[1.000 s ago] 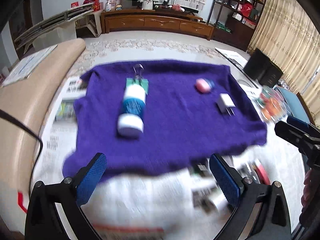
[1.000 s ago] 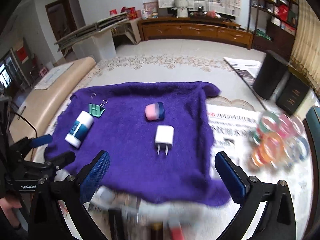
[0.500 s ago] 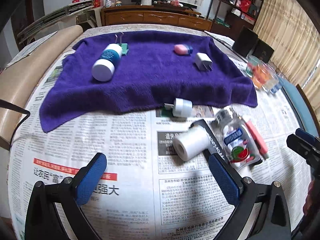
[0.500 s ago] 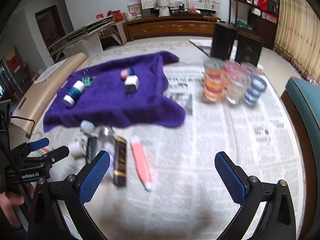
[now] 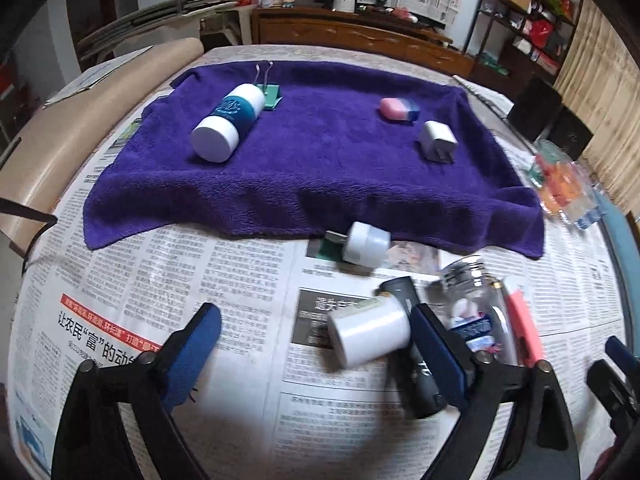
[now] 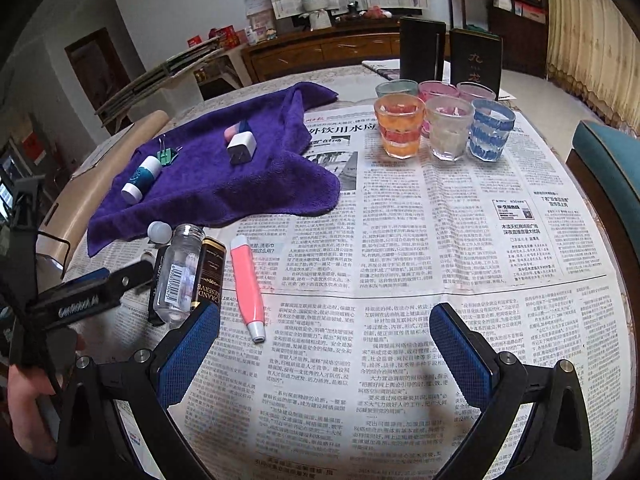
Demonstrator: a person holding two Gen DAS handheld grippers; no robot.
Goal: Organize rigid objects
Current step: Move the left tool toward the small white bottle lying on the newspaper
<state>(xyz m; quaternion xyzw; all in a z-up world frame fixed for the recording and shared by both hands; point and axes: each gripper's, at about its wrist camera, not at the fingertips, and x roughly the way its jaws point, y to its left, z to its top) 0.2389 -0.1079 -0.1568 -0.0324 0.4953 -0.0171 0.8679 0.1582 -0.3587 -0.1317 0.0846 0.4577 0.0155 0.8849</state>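
A purple towel (image 5: 320, 168) (image 6: 208, 188) holds a white and teal bottle (image 5: 229, 122) (image 6: 142, 179), a green binder clip (image 5: 270, 94), a pink and blue eraser (image 5: 399, 109) and a white charger (image 5: 437, 142) (image 6: 241, 148). On the newspaper before it lie a small white plug (image 5: 365, 245), a white roll (image 5: 370, 330), a dark tube (image 5: 416, 364), a clear bottle (image 6: 179, 274), a dark box (image 6: 209, 274) and a pink pen (image 6: 247, 282). My left gripper (image 5: 316, 352) is open just left of the white roll. My right gripper (image 6: 324, 340) is open right of the pink pen.
Several coloured glasses (image 6: 442, 122) stand at the back right of the newspaper-covered table (image 6: 440, 240), with two dark boxes (image 6: 448, 56) behind them. A teal chair (image 6: 608, 184) is at the right edge. A beige rolled cushion (image 5: 60, 136) borders the left.
Both grippers dropped lower and came closer to the cluster of loose objects on the newspaper. The left gripper now has the white roll near its right finger. Both stay open.
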